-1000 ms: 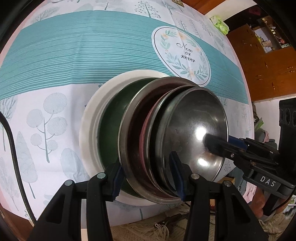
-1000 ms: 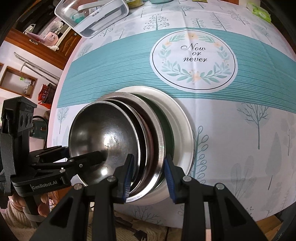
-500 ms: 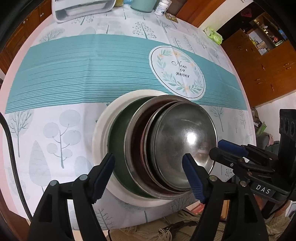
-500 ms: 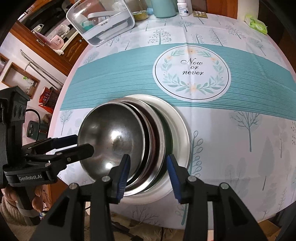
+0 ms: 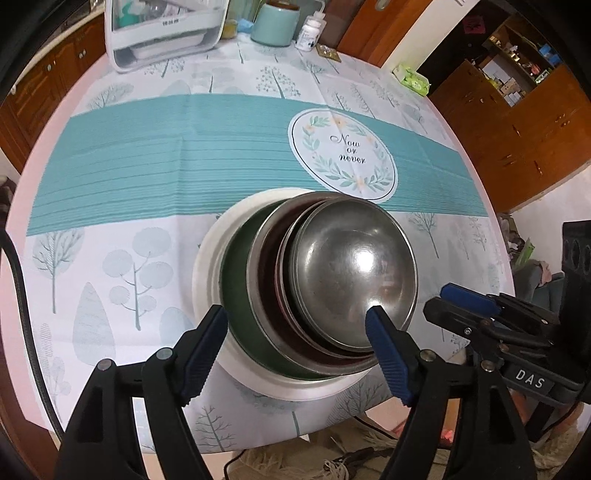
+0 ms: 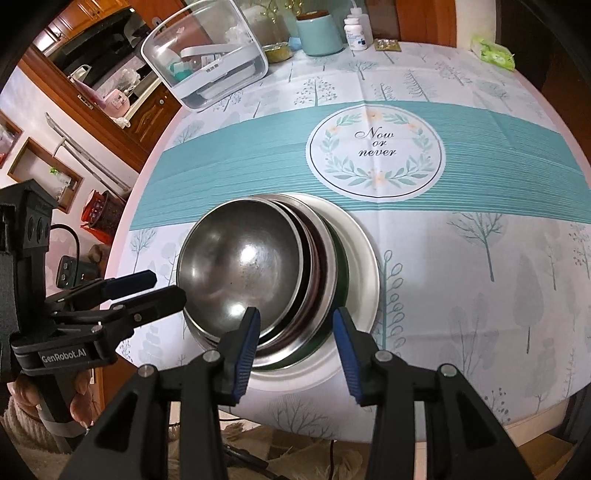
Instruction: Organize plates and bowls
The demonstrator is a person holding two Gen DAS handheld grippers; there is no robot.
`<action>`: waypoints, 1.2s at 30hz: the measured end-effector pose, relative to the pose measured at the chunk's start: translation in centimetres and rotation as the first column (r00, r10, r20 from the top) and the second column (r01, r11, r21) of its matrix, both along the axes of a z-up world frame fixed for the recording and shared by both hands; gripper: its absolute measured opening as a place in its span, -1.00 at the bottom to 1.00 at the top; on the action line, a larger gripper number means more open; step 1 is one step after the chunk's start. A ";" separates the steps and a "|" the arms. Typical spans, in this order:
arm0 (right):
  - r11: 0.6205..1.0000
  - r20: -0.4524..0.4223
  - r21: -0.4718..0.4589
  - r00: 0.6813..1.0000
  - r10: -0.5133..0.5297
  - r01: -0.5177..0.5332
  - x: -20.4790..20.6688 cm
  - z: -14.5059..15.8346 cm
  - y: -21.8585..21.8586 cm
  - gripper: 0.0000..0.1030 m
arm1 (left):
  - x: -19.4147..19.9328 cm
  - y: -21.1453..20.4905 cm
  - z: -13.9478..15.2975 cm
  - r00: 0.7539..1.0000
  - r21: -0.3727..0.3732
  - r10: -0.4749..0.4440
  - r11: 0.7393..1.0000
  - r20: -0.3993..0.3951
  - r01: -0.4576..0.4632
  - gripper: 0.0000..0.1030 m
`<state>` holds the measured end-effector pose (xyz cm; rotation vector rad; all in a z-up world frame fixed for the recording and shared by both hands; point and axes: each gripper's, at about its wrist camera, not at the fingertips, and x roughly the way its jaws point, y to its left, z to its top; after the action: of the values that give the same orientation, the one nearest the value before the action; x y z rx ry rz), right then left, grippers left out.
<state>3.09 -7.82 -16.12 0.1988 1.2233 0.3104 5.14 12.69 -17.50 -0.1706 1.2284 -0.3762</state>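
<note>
A stack of dishes stands near the table's front edge: a white plate (image 5: 207,266) at the bottom, a green dish (image 5: 236,280), steel and dark red dishes, and a steel bowl (image 5: 351,258) on top. The stack also shows in the right wrist view, with the steel bowl (image 6: 240,258) above the white plate (image 6: 364,266). My left gripper (image 5: 297,343) is open and empty, just in front of the stack. My right gripper (image 6: 295,343) is open and empty, also in front of it. Each gripper appears in the other's view, the right (image 5: 458,306) and the left (image 6: 147,288).
A clear storage box (image 6: 207,62), a teal jar (image 6: 319,31), a white pill bottle (image 6: 356,33) and a green packet (image 6: 495,51) stand at the table's far edge. The tablecloth has a teal band with a round "Now or never" print (image 6: 375,147).
Both grippers have drawn back and up from the stack. The left jaws, close around the dishes' rim before, opened wide. The right jaws opened a little.
</note>
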 end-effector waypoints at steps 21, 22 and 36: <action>0.992 0.235 -0.055 0.967 -0.097 0.113 -4.2 7.1 0.0 -0.13 | -4.6 -2.6 8.3 0.966 0.177 0.026 0.982 0.257 -0.073 0.92; 0.992 0.245 -0.057 0.965 -0.097 0.115 -4.2 7.3 0.0 -0.13 | -5.0 -2.6 8.7 0.959 0.199 0.039 0.975 0.279 -0.098 0.92; 0.982 0.351 -0.110 0.931 -0.104 0.151 -6.6 10.5 -0.3 -0.11 | -7.7 -3.1 11.3 0.924 0.202 0.103 0.961 0.367 -0.187 0.92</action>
<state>-3.51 -8.12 -5.62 0.1003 0.8749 0.1397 -2.55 9.64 -6.18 0.0109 0.8867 -0.1205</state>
